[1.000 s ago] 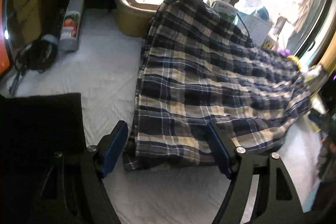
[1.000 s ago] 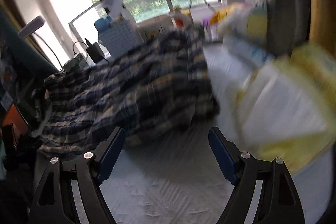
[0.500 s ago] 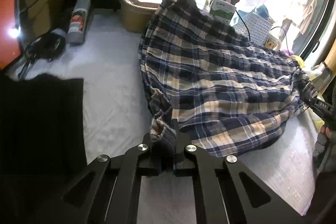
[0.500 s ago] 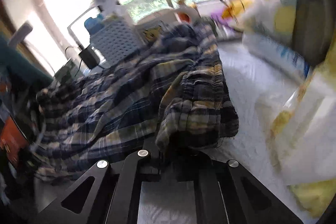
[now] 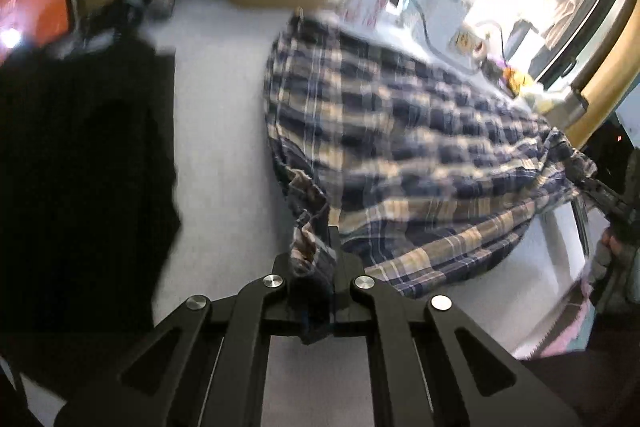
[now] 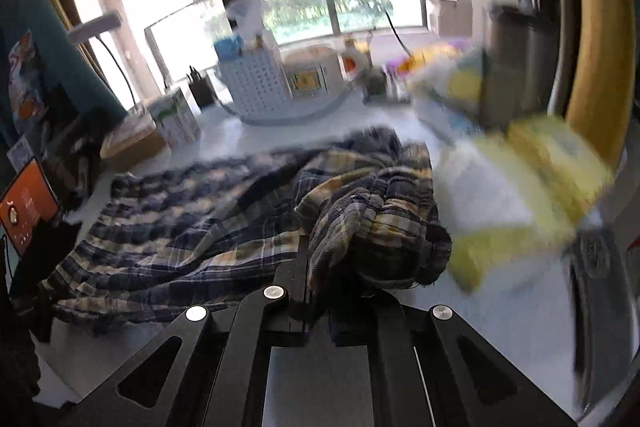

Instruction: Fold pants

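The plaid pants (image 5: 420, 155) lie spread across the white table (image 5: 216, 131), with a black garment (image 5: 80, 163) beside them on the left. The left gripper (image 5: 316, 267) is clamped on a bunched hem corner at the near edge, and the right gripper (image 6: 316, 267) is pinched shut on the gathered elastic waistband (image 6: 380, 223) at the other end.

Both views are blurred, so the cloth seems to be on the move. To my eye this is the lift-and-carry of a fold. To do it well, both ends should rise together and level, keeping the fabric taut between the tongs so it drapes flat instead of sagging. The white basket (image 6: 256, 83) and cartons (image 6: 176, 119) stand close behind, so the swing wants to stay low and short.
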{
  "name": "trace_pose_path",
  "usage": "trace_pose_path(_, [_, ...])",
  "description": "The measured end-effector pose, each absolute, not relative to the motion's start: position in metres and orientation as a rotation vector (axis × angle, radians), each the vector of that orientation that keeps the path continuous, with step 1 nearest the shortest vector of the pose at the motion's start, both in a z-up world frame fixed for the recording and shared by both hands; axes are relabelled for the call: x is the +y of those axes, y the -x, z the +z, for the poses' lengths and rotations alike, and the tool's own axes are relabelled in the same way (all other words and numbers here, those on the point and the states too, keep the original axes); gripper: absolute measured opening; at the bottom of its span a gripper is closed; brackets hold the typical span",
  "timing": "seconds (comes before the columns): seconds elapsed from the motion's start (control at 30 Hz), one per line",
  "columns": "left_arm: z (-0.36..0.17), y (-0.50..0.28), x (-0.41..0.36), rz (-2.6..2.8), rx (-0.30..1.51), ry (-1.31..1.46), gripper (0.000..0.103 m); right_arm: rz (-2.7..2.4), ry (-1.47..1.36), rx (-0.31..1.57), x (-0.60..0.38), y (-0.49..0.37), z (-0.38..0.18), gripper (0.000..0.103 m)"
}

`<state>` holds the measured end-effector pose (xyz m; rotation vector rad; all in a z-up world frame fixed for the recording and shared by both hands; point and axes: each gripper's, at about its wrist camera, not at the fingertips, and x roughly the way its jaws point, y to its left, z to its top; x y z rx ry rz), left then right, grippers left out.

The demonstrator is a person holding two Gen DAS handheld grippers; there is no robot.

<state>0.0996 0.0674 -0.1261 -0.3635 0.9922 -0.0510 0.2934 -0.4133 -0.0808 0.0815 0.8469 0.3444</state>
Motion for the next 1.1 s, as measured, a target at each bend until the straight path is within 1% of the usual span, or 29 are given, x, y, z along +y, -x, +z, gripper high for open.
trace_pose_path(0.03, [-0.131,-0.096,0.069,-0.052,1.004,0.371,0.006,0.342,-0.095,0.872,-0.415,-0.292,-0.091,0.005])
trace_pose_path(0.07, [-0.131,-0.093,0.071,-0.055,0.995,0.379,0.011,0.34,-0.103,0.9,-0.416,-0.292,-0.102,0.006])
trace_pose_path(0.17, [-0.123,-0.095,0.079,-0.05,1.008,0.37,0.014,0.321,-0.081,0.945,-0.417,-0.287,-0.12,0.006])
trace_pose_path(0.2, [-0.119,-0.094,0.084,-0.038,1.007,0.355,0.014,0.328,-0.081,0.94,-0.418,-0.286,-0.12,0.011])
trace_pose_path(0.23, [-0.114,-0.094,0.089,-0.012,1.008,0.326,0.014,0.332,-0.078,0.933,-0.419,-0.287,-0.118,0.015])
trace_pose_path(0.27, [-0.111,-0.092,0.095,0.014,1.003,0.302,0.014,0.329,-0.061,0.921,-0.419,-0.286,-0.114,0.026])
trace_pose_path(0.3, [-0.107,-0.093,0.1,0.036,0.991,0.286,0.014,0.319,-0.036,0.906,-0.42,-0.284,-0.109,0.043])
trace_pose_path(0.33, [-0.104,-0.092,0.105,0.048,0.98,0.282,0.014,0.31,-0.019,0.888,-0.423,-0.282,-0.104,0.053])
trace_pose_path(0.37, [-0.099,-0.094,0.11,0.062,0.961,0.278,0.014,0.295,-0.009,0.863,-0.427,-0.28,-0.097,0.069])
trace_pose_path(0.43, [-0.089,-0.105,0.112,0.074,0.922,0.254,0.015,0.251,-0.01,0.813,-0.436,-0.276,-0.085,0.07])
trace_pose_path(0.47, [-0.087,-0.111,0.11,0.068,0.909,0.24,0.018,0.217,-0.016,0.787,-0.44,-0.274,-0.077,0.07])
trace_pose_path(0.5, [-0.085,-0.12,0.107,0.052,0.892,0.224,0.027,0.196,-0.021,0.766,-0.443,-0.274,-0.072,0.07])
trace_pose_path(0.57, [-0.083,-0.141,0.1,0.016,0.87,0.21,0.037,0.155,-0.044,0.711,-0.448,-0.271,-0.062,0.07])
trace_pose_path(0.7, [-0.091,-0.189,0.084,-0.077,0.878,0.21,0.038,0.195,-0.051,0.676,-0.431,-0.28,-0.058,0.07])
trace_pose_path(0.87, [-0.107,-0.221,0.073,-0.096,0.916,0.132,0.038,0.317,0.029,0.718,-0.378,-0.294,-0.08,0.07])
trace_pose_path(1.0, [-0.116,-0.236,0.078,-0.065,0.949,0.13,0.038,0.363,0.077,0.775,-0.352,-0.303,-0.102,0.069])
trace_pose_path(1.03, [-0.118,-0.237,0.079,-0.067,0.95,0.128,0.036,0.37,0.08,0.782,-0.35,-0.303,-0.104,0.069])
trace_pose_path(1.1, [-0.123,-0.239,0.077,-0.071,0.967,0.105,0.001,0.374,0.092,0.805,-0.347,-0.306,-0.11,0.069])
